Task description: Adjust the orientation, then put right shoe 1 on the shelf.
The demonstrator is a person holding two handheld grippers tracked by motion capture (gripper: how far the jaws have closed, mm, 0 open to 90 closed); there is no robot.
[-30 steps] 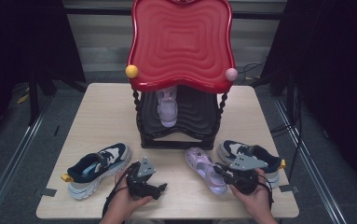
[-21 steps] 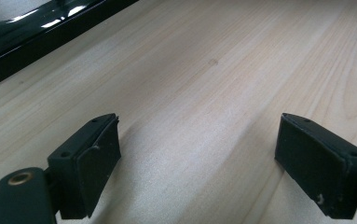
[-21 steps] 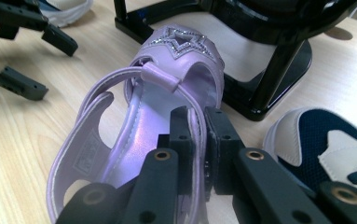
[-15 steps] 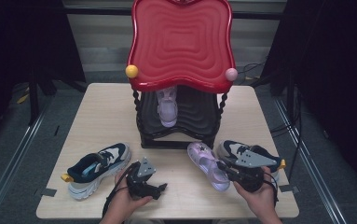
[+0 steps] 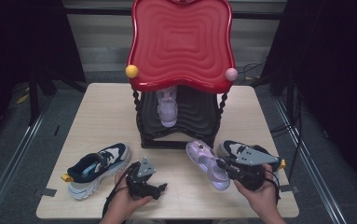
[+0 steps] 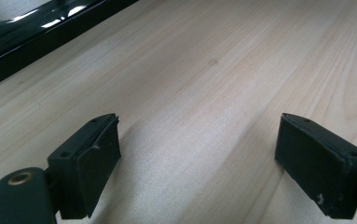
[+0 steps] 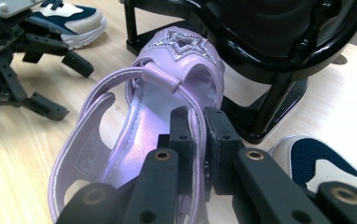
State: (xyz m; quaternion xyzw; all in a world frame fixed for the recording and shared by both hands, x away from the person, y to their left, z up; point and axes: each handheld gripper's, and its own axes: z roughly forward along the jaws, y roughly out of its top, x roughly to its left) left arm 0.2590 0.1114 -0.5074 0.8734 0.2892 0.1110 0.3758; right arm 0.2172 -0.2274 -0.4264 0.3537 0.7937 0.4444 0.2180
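A lilac sandal (image 5: 207,164) with a glittery star on its toe (image 7: 181,43) hangs just above the table, in front of the black shoe rack (image 5: 181,130). My right gripper (image 5: 219,164) is shut on the sandal's side edge near the heel, and in the right gripper view (image 7: 197,115) the pads pinch that edge. The matching sandal (image 5: 168,108) lies on the rack's shelf under the red top (image 5: 181,42). My left gripper (image 5: 161,190) rests low at the table's front, open with nothing between the jaws (image 6: 199,154).
One navy and white sneaker (image 5: 97,167) lies at the front left. Another (image 5: 234,150) sits by my right hand, partly under the gripper's grey plate. The rack's glossy black base (image 6: 27,35) is close ahead of the left gripper. Bare wood (image 5: 101,116) lies left of the rack.
My right gripper has risen a little with the sandal, lifting it off the table and toward the rack. The left gripper has stayed where it was.
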